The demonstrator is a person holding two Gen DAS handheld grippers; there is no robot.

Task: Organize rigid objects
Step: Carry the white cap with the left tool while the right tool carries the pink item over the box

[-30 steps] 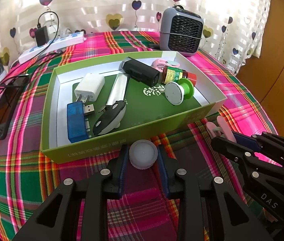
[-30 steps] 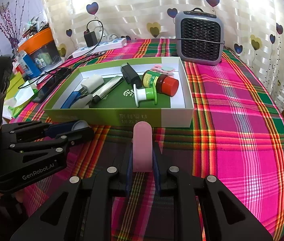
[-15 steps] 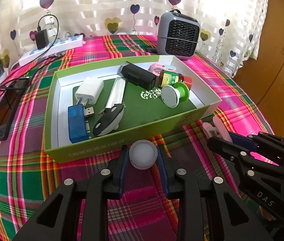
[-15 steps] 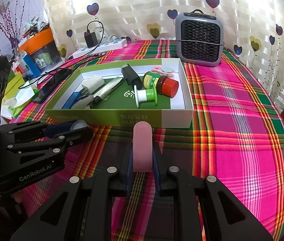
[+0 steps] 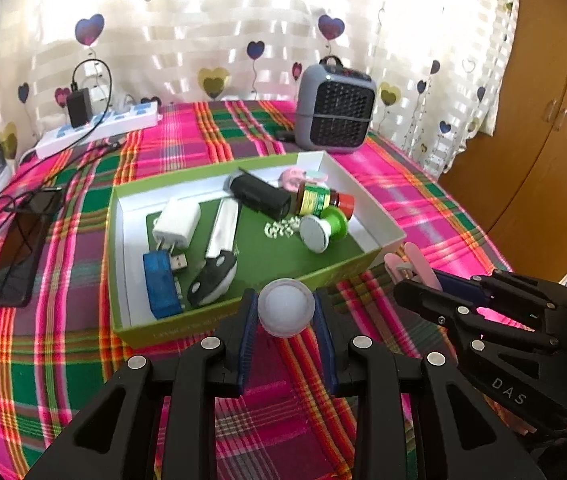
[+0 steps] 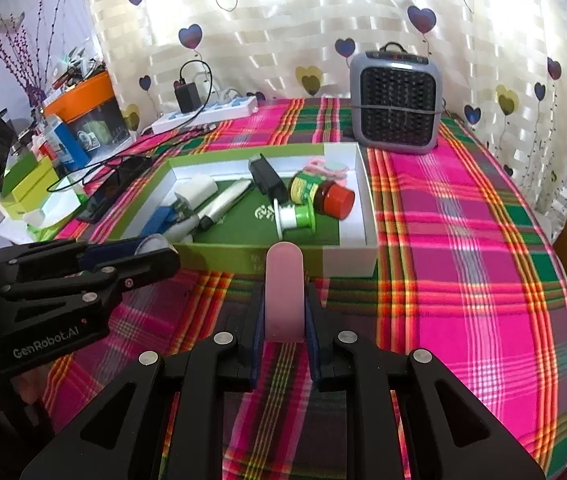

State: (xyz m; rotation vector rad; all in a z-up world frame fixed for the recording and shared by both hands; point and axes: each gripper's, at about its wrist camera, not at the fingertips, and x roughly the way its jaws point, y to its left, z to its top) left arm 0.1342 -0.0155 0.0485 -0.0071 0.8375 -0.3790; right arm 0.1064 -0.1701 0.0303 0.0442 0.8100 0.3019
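My left gripper (image 5: pixel 285 314) is shut on a round white cap (image 5: pixel 285 307), held just over the near wall of the green box (image 5: pixel 139 330). My right gripper (image 6: pixel 284 300) is shut on a flat pink clip (image 6: pixel 284 292) in front of the same box (image 6: pixel 347 260). The box holds a white charger (image 5: pixel 176 222), a blue USB adapter (image 5: pixel 159 286), a black and white tool (image 5: pixel 213 276), a black block (image 5: pixel 259 196), a red-capped bottle (image 5: pixel 323 200) and a green spool (image 5: pixel 321 230). Each gripper shows in the other's view: right (image 5: pixel 423 276), left (image 6: pixel 155 250).
A grey fan heater (image 5: pixel 335 114) stands behind the box on the plaid tablecloth (image 5: pixel 63 360). A power strip (image 5: pixel 99 130) with cables and a dark phone (image 5: pixel 23 248) lie at the left. Boxes and bottles (image 6: pixel 63 140) crowd the far left; a wooden cabinet (image 5: pixel 543 120) is at the right.
My left gripper has risen with the white cap, so the box sits lower and farther in its view. The right gripper has kept still with the pink clip.
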